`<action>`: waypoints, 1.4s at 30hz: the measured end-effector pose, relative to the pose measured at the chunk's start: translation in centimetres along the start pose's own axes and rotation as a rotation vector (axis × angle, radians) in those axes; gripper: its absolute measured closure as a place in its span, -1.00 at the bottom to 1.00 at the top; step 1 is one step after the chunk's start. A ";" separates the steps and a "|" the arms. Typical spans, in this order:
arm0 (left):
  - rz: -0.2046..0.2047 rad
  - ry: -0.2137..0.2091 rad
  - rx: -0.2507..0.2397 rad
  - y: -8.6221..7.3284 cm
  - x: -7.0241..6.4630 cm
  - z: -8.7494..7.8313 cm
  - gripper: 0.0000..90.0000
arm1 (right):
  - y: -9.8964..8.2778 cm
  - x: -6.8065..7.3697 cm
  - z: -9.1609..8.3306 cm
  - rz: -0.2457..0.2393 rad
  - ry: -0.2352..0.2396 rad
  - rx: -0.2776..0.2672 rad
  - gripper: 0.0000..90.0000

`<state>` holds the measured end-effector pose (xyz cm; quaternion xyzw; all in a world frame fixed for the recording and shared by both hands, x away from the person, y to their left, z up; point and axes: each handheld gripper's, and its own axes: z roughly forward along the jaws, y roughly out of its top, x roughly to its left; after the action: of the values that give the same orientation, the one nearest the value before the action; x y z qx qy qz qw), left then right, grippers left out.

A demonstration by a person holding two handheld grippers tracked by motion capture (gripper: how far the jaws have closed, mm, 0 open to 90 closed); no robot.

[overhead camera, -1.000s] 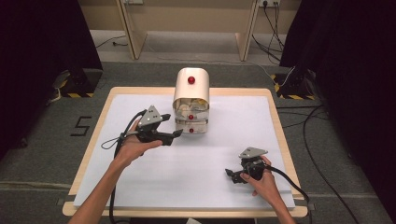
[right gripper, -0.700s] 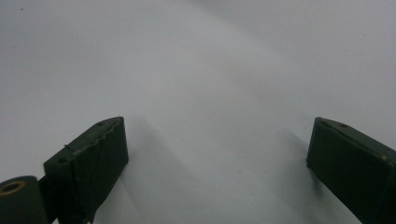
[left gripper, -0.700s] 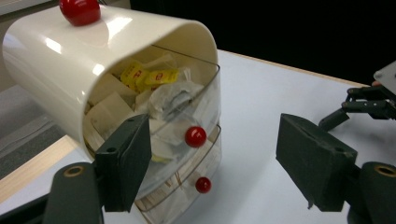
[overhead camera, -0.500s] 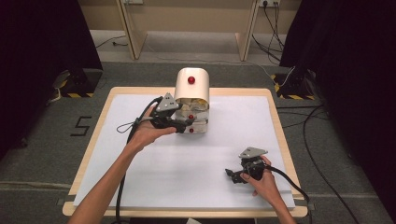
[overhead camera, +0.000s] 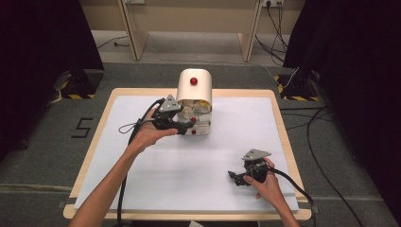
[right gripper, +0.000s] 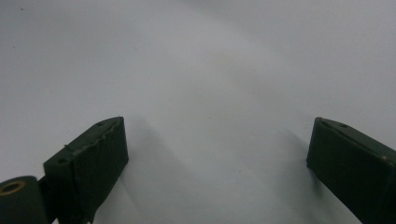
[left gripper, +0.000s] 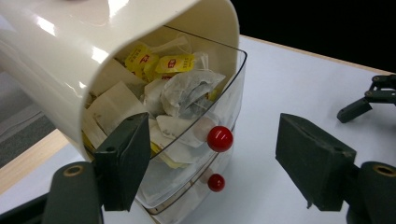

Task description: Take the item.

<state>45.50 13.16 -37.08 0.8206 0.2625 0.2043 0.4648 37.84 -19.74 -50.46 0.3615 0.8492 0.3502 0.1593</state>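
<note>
High view: a white-topped table (overhead camera: 142, 189) with a wooden rim. Toward its 12 o'clock edge stands a cream, round-topped dispenser (overhead camera: 194, 90) with a red knob on top and clear drawers below. The person's left hand holds the left gripper (overhead camera: 185, 128) against the drawers' front, at the dispenser's 9 o'clock side. The right gripper (overhead camera: 235, 177) rests on the table near 5 o'clock, well apart from the dispenser. On the floor at the table's 9 o'clock a marking reads like "5" or "S".

Left gripper view: the jaws stand wide open, holding nothing. Between them, nearer the left jaw, sits the upper red knob (left gripper: 220, 138) on the top clear drawer (left gripper: 229, 93), which is slid out and heaped with tea bags (left gripper: 187, 91). A lower red knob (left gripper: 215, 182) marks a second drawer beneath. Yellow tags (left gripper: 175, 64) carry red print too small to read.

The likely risks: the left jaw appears to touch the drawer wall, so closing could pinch plastic rather than the knob; a pull on the knob could drag or tip the light dispenser, since nothing steadies it; the overfull drawer could spill or jam tea bags under the cream hood.

Right gripper view: the jaws are open and empty over the bare white table top; no writing is visible.
</note>
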 end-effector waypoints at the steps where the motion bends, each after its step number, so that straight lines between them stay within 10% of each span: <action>1: 0.001 -0.004 0.004 -0.1 -0.1 -0.1 -0.41 | 0.0 0.0 0.0 0.000 0.000 -0.001 -0.87; 42: 0.019 -0.026 -0.006 -2.1 -3.9 -2.8 -0.28 | 0.0 0.0 0.0 0.002 -0.001 0.000 -0.87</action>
<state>40.32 13.52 -37.89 0.8242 0.2478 0.1990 0.4688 37.83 -19.72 -50.47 0.3625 0.8489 0.3502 0.1595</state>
